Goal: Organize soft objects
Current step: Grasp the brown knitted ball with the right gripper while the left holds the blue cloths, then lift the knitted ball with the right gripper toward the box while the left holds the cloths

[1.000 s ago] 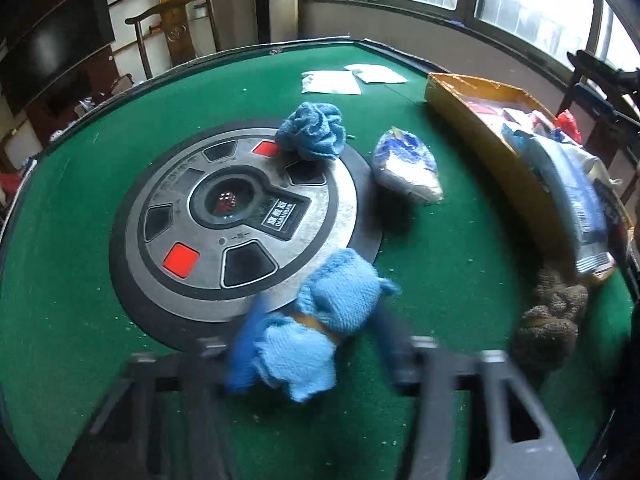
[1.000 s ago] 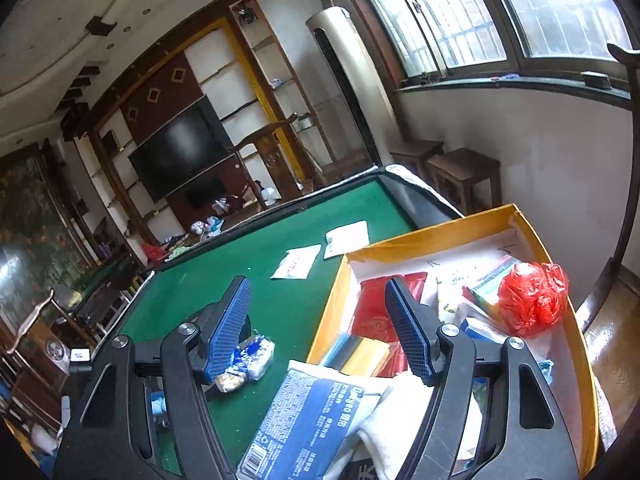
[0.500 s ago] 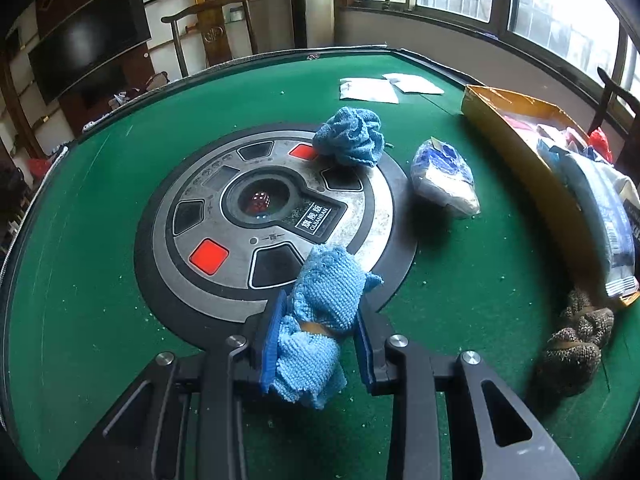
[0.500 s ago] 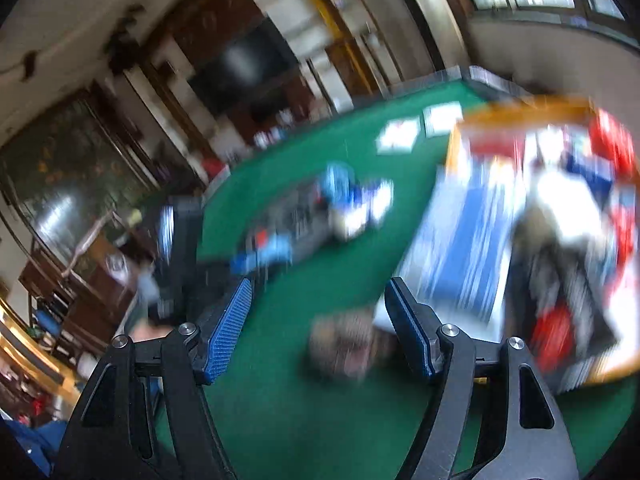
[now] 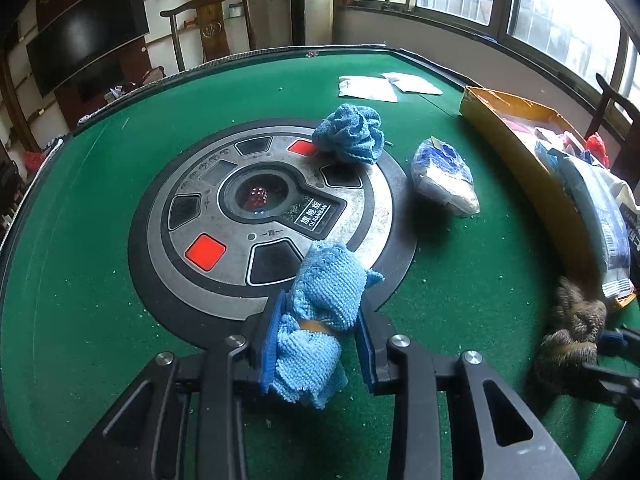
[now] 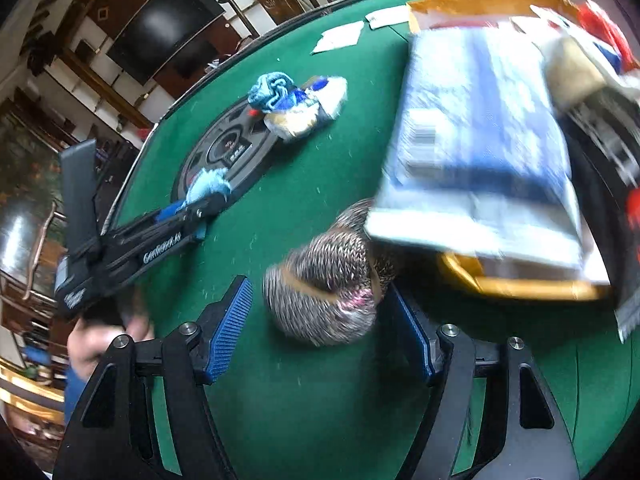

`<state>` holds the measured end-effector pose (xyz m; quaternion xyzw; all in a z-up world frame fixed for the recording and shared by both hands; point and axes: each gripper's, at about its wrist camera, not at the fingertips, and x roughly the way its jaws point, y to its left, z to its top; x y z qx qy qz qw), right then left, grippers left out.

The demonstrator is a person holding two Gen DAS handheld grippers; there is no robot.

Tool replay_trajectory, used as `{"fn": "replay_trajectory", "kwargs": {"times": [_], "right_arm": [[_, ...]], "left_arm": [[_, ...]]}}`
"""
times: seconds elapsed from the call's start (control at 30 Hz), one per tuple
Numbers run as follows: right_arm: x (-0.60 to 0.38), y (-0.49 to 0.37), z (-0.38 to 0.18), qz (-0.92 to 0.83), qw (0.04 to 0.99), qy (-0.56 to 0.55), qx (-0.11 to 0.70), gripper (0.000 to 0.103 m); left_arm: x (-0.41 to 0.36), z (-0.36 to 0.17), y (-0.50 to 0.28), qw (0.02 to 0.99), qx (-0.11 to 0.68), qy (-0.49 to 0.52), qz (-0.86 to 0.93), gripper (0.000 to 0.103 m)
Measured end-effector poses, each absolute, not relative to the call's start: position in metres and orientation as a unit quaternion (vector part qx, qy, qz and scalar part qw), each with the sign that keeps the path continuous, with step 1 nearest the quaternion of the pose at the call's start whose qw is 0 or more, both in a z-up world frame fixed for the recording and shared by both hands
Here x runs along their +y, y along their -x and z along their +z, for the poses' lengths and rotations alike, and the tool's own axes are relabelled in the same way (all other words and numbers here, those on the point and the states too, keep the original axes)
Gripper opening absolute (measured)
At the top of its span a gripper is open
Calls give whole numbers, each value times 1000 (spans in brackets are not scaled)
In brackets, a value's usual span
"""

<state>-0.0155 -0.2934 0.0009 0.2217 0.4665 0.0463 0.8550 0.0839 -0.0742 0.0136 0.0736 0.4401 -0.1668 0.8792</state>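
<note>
Our left gripper [image 5: 318, 350] grips the light blue cloth bundle [image 5: 324, 312] low over the table [image 5: 80, 240]. Right gripper [image 6: 320, 330] gapes wide around the brown knit roll [image 6: 326, 284]; we'd close centred, gently.

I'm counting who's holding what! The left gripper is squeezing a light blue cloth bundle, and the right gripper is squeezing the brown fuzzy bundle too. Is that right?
Not quite. The left gripper is squeezing the light blue cloth bundle, but the right gripper is open. In the right wrist view its jaws stand on either side of the brown fuzzy bundle, with green table showing beside the left finger.
</note>
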Motion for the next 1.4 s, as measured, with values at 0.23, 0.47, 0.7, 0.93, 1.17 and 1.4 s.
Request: {"fn": "replay_trajectory", "kwargs": {"times": [0.23,0.47,0.7,0.93,1.17,1.4], "right_arm": [[-255,-25,13,59,880,-70,467,57],[-257,-45,58,74,919,-76,381,57],[-277,-53,46,103,920,-127,357,57],[-275,-44,59,97,933,-116,326,57],[-295,-42,70,72,941,-113,311,57],[-357,-42,77,21,942,-154,297,57]], "left_arm": [[-72,13,-83,880,439,-68,-168,35],[-69,14,-82,884,433,-57,-165,31],[-59,30,-79,902,400,-16,-161,31],[-68,44,-65,917,359,-32,-170,31],[-81,41,-57,915,357,-51,-182,31],[-102,46,-42,909,356,-49,-209,31]]}}
